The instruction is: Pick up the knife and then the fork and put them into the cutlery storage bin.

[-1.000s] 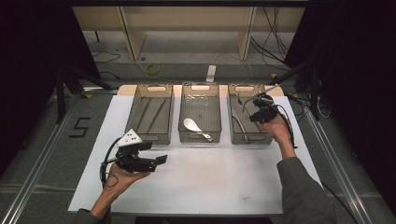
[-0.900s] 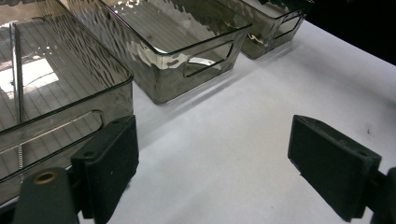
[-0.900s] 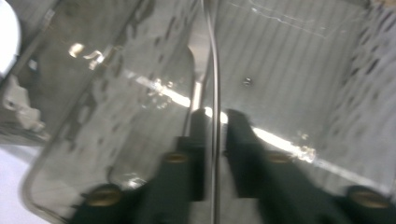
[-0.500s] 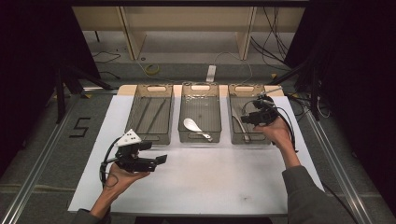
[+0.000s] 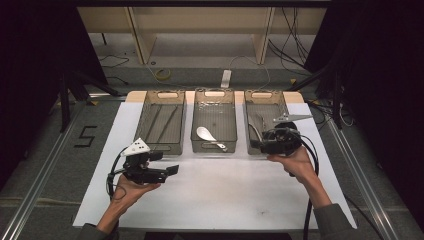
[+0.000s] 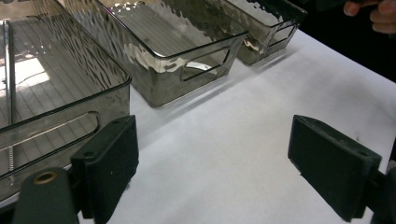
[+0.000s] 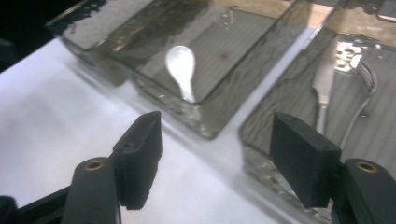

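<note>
The right gripper [image 5: 257, 144] hangs over the near end of the right bin [image 5: 267, 102], its jaws wide apart and empty after just opening. In that smoky clear bin lie metal utensils [image 5: 256, 127]; the right gripper view shows one flat handle [image 7: 323, 88] and a thin curved one beside it on the ribbed floor, their heads too blurred to name.

Just left of it stands the middle bin [image 5: 214, 102], which holds a white spoon [image 5: 206, 135]. The spoon lies slantwise, bowl toward the bin's middle and handle reaching to the near wall; in the right gripper view the spoon [image 7: 181, 65] shows between and beyond the black pads.

The left bin [image 5: 162, 102] holds long thin rods [image 5: 167, 122] lying lengthwise; the left gripper view shows one along the bin's ribbed floor [image 6: 9, 65].

All three bins stand side by side, nearly touching, at the far edge of a white sheet [image 5: 220, 195] on the table. The left gripper [image 5: 172, 170] hovers over bare sheet in front of the left bin, its jaws open with nothing between them.
</note>
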A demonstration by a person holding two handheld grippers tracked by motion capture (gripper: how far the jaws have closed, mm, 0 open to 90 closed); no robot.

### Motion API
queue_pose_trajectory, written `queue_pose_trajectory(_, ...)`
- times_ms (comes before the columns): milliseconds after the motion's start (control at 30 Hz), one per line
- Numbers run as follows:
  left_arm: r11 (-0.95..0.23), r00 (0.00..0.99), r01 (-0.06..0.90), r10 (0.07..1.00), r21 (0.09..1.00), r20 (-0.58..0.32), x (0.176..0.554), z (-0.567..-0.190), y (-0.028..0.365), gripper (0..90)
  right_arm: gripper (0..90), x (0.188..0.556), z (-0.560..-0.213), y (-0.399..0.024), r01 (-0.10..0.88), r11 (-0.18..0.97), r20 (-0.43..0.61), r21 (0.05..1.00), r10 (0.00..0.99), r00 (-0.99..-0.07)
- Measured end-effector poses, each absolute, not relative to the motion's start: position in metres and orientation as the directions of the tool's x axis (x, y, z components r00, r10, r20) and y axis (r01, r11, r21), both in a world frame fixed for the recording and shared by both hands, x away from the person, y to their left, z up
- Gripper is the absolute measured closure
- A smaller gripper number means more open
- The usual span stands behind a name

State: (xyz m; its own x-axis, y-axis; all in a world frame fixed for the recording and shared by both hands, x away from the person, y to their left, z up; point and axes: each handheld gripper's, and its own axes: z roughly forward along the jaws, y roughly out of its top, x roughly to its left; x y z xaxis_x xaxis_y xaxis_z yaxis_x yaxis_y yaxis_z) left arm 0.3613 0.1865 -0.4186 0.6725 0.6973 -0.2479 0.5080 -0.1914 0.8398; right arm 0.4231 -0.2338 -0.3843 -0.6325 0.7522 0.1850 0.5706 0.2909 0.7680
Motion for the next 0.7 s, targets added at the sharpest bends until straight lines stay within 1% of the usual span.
queue_pose_trajectory(167, -0.198, 0.678, 0.508, 0.692, 0.838, -0.248, 0.361, -0.418, 0.186, 15.6, 32.8, 0.402, -0.391, -0.234, 0.541, 0.267, 0.202, 0.797, 0.727, -0.656)
queue_pose_trajectory(400, -0.186, 0.679, 0.513, 0.685, 0.838, -0.263, 0.36, -0.418, 0.187, 15.6, 30.7, 0.381, -0.403, -0.238, 0.521, 0.201, 0.239, 0.83, 0.715, -0.657)
queue_pose_trajectory(633, -0.174, 0.686, 0.515, 0.671, 0.839, -0.282, 0.359, -0.418, 0.188, 15.6, 26.3, 0.364, -0.416, -0.238, 0.516, 0.181, 0.249, 0.837, 0.714, -0.654)
queue_pose_trajectory(700, -0.172, 0.686, 0.517, 0.669, 0.839, -0.286, 0.359, -0.418, 0.187, 15.6, 24.2, 0.358, -0.417, -0.237, 0.501, 0.191, 0.229, 0.844, 0.716, -0.66)
